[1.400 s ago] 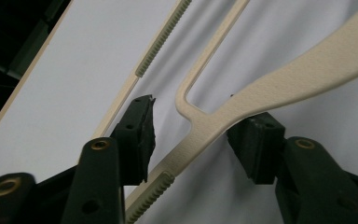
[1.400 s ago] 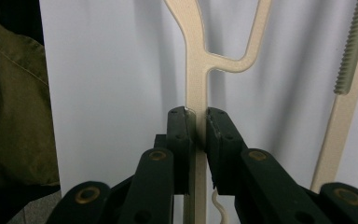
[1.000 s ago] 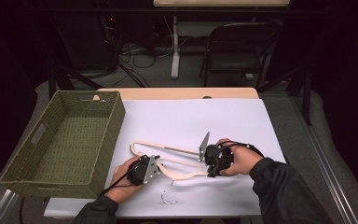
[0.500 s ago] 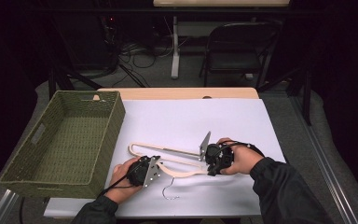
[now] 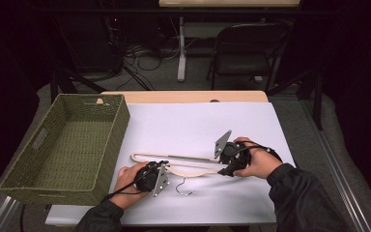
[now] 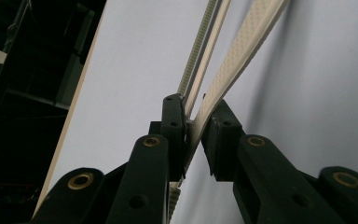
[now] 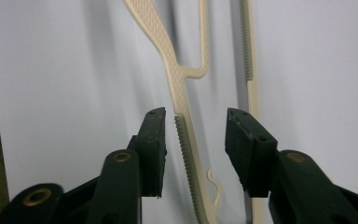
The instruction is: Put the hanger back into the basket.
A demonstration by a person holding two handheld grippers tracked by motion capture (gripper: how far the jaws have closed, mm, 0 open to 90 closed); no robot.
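Observation:
A cream plastic hanger [image 5: 183, 157] lies flat on the white table cover, its wire hook [image 5: 183, 187] pointing toward the front edge. My left gripper [image 5: 166, 168] is at the hanger's left shoulder. In the left gripper view its jaws [image 6: 196, 109] have just been closing and now pinch the ribbed hanger arm [image 6: 233, 60]. My right gripper [image 5: 222, 169] is at the hanger's right end. In the right gripper view its jaws [image 7: 195, 116] have just been opening. They stand apart with the hanger arm [image 7: 168, 51] between them, close to the left pad and unpressed.
A green woven basket [image 5: 121, 125] stands on the table's left side, close to the hanger's left end. Beyond the far wooden table edge [image 5: 183, 96] are a folding chair [image 5: 251, 53] and cables on the floor.
The wire hook has shifted slightly away from the table's front edge. Both hands stay where they were.

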